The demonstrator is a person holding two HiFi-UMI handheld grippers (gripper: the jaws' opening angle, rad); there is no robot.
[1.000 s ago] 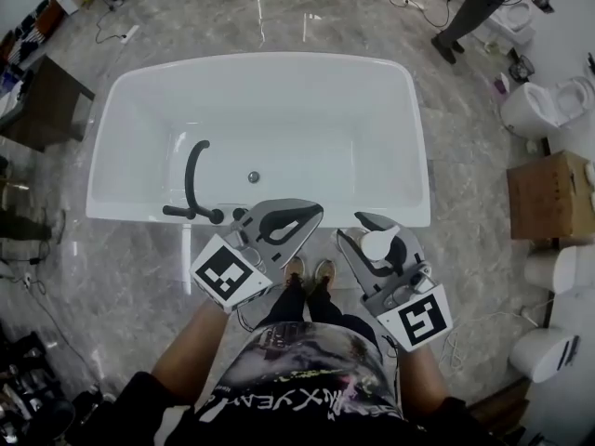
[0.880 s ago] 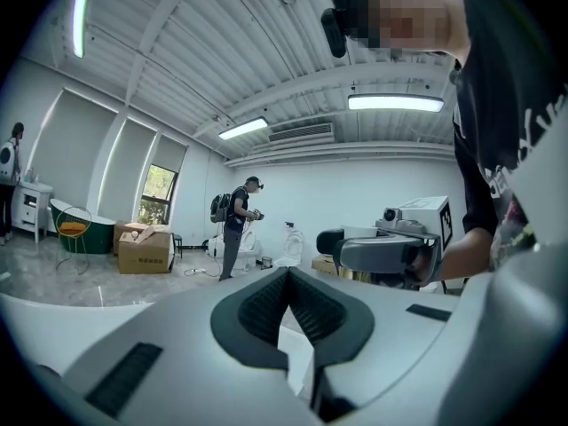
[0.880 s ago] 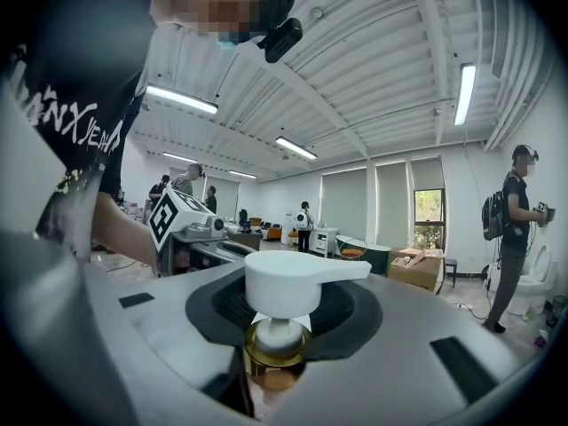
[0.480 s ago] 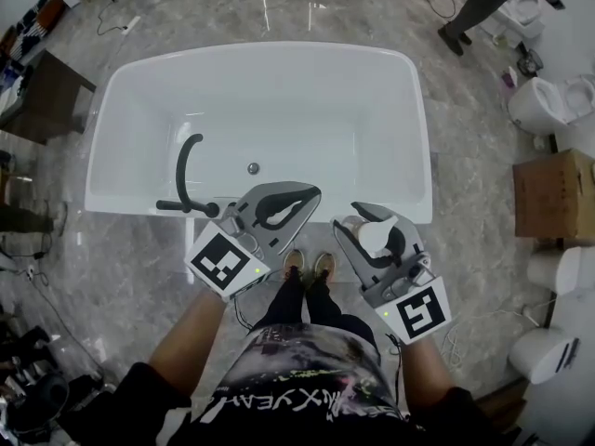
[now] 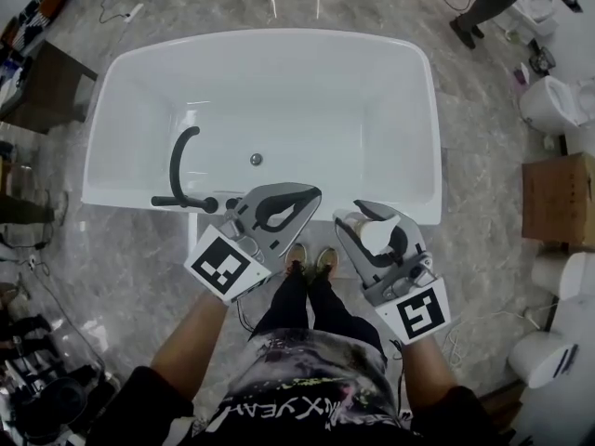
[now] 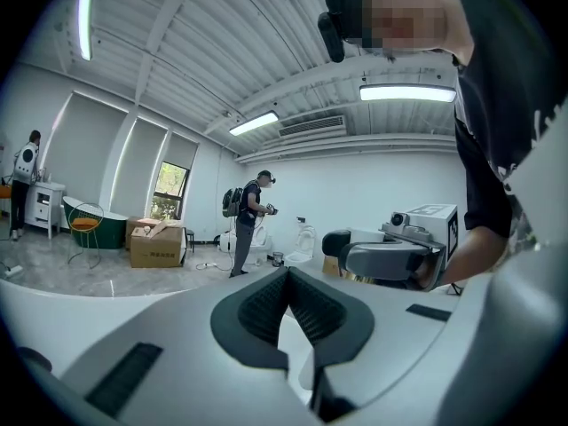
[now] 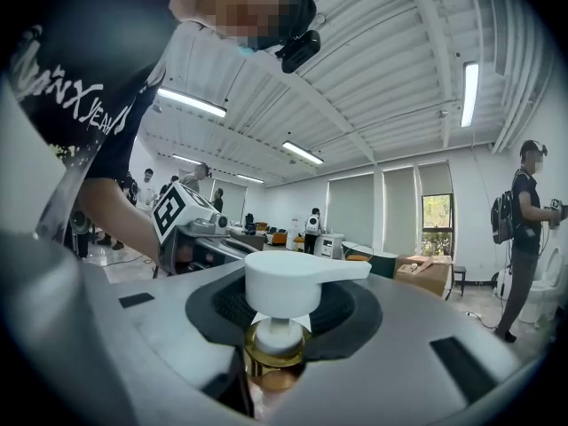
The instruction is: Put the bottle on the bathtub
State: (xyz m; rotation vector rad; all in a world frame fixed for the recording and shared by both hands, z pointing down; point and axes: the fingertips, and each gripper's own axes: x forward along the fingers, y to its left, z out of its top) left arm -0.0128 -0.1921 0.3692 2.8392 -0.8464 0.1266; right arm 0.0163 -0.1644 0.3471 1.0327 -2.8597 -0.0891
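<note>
Both sank slightly: right gripper clamps one bottle, left gripper closed empty, beside one bathtub

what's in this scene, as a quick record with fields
bottle: white pump top, clamped in the right gripper, not yet on the bathtub
right gripper: shut on bottle, by the tub's near rim
left gripper: jaws together, empty
bathtub: white, with a black faucet at the near-left rim
floor: grey marble
</note>
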